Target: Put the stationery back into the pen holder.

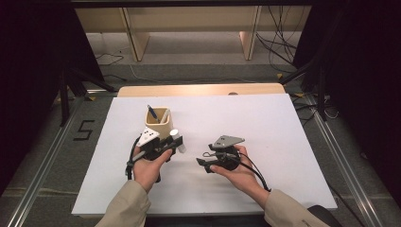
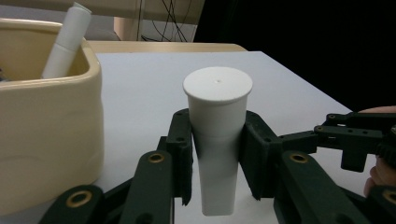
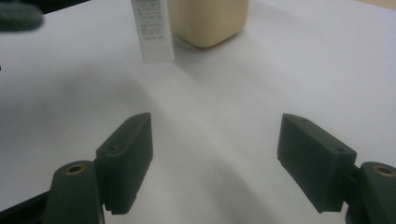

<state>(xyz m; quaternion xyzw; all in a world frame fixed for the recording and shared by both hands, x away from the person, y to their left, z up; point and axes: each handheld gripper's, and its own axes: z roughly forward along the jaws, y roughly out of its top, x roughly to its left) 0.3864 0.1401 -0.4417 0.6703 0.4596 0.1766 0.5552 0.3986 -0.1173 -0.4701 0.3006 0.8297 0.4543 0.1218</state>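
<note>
The left hand-held gripper (image 2: 215,154) is clamped on a white plastic tube (image 2: 217,135), cap end up, held off the table (image 1: 265,118) just beside the beige pen holder (image 1: 158,122). The tube looks light, with a stiff cap and a smooth, likely slippery body that may give under pressure; the pads sit just below the cap, a sensible hold. The right hand-held gripper (image 3: 217,163) stands wide open, empty, near the middle of the table.

The high view looks forward and down over the whole white table (image 1: 265,123) from the person's side. Each gripper view sits low and close above it, and all three share the cream holder (image 1: 159,122) far left.
</note>
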